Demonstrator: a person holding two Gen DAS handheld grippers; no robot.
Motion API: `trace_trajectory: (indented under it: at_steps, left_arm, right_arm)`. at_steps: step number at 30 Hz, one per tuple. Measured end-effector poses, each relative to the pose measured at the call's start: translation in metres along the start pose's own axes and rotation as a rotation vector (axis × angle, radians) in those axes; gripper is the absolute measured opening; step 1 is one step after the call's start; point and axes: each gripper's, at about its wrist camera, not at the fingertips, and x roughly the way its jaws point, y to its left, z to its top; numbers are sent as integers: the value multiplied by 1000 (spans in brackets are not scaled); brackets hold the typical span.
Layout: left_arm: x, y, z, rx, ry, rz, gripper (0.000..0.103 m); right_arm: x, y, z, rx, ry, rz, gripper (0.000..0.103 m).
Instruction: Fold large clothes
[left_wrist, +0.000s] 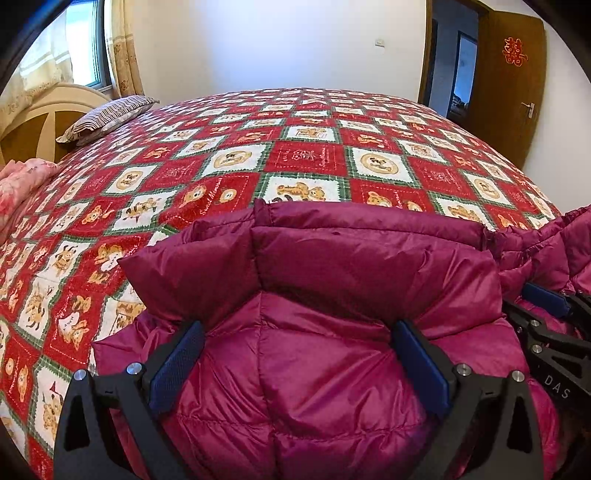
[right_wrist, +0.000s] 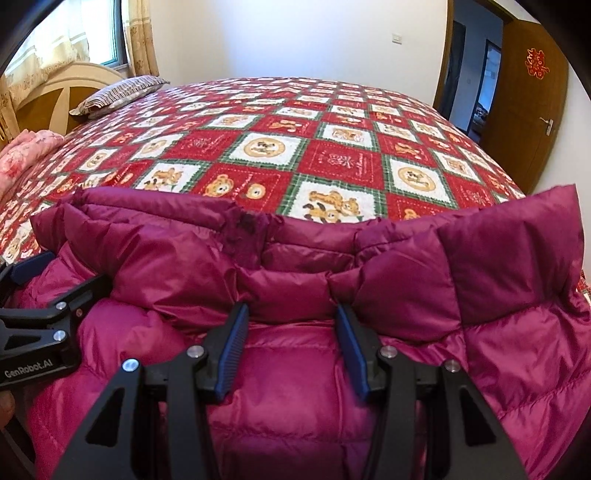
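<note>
A: Where does the folding stand?

B: Partway, I'd judge. The puffy magenta jacket (left_wrist: 332, 295) lies at the near edge of the bed (left_wrist: 306, 155), on the red teddy-bear quilt, and its far edge is doubled up into a thick roll. It is still a bulky heap, not a flat packet.

A: And the grippers?

B: Both are dug into it side by side. The left gripper (left_wrist: 299, 354) stands wide, with a fat bulge of padding filling the gap and both blue pads pressed into the fabric. The right gripper (right_wrist: 291, 347) is about half open, and its pads pinch a narrower fold of the same jacket.

A: So what is left?

B: Probably carrying that held edge over, laying it down and flattening it. A flap sticks up at the right (right_wrist: 517, 251), so that side looks unfinished. The sleeves I cannot make out.

A: Anything else on the bed?

B: A striped pillow (left_wrist: 107, 118) and a pink blanket (left_wrist: 22, 184), well apart from the jacket.
</note>
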Motion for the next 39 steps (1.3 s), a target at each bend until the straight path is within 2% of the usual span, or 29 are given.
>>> trace_trajectory:
  at_steps: [18, 20, 25, 26, 30, 34, 39]
  left_arm:
    - [0, 3, 1, 4, 17, -3, 102]
    - [-16, 9, 1, -16, 27, -27, 102]
    - [-69, 11, -20, -21, -44, -86, 102]
    - [-74, 9, -28, -13, -54, -81, 102]
    - [-63, 3, -46, 10, -40, -38, 102]
    - [-60, 3, -52, 20, -59, -21, 102]
    - [-63, 4, -55, 16, -47, -20, 102]
  right_arm:
    - [1, 4, 2, -25, 14, -18, 54]
    - [-10, 1, 2, -11, 15, -5, 53]
    - [-58, 4, -20, -12, -29, 12, 58]
    - [-62, 6, -25, -22, -38, 9, 61]
    - [-61, 22, -45, -57, -33, -4, 63]
    - [-51, 29, -53, -89, -42, -42, 63]
    - [-45, 27, -54, -90, -36, -39, 64]
